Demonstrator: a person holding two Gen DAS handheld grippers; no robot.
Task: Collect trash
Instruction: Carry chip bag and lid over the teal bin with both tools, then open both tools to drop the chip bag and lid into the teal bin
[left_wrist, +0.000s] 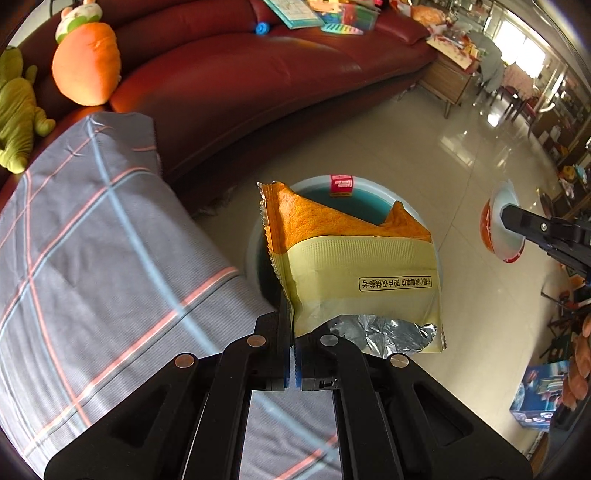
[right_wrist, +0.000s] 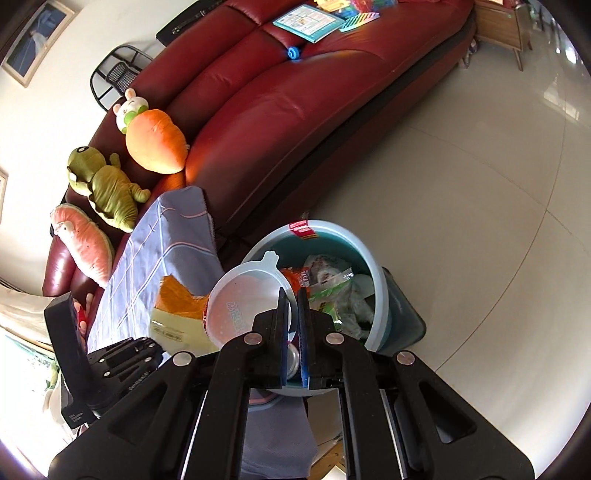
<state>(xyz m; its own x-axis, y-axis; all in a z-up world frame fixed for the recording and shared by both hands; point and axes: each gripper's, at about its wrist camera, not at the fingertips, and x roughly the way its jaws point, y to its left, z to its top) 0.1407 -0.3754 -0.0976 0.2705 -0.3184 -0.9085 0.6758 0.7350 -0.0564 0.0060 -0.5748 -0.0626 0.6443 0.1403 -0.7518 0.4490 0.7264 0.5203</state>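
Note:
My left gripper (left_wrist: 293, 314) is shut on an orange and yellow snack wrapper (left_wrist: 354, 254) and holds it over the light blue trash bin (left_wrist: 373, 188). The wrapper also shows in the right wrist view (right_wrist: 177, 317). My right gripper (right_wrist: 293, 295) is shut on the rim of a round cup with a pale plastic lid (right_wrist: 247, 306), just left of the bin (right_wrist: 380, 291), which holds several wrappers and bags (right_wrist: 332, 291). The cup and right gripper show at the right of the left wrist view (left_wrist: 498, 229).
A table under a grey checked cloth (left_wrist: 92, 240) stands left of the bin. A red leather sofa (left_wrist: 240, 81) with plush toys (left_wrist: 86, 62) and books lies behind. Tiled floor (right_wrist: 461, 203) spreads to the right. Boxes (left_wrist: 539, 402) stand far right.

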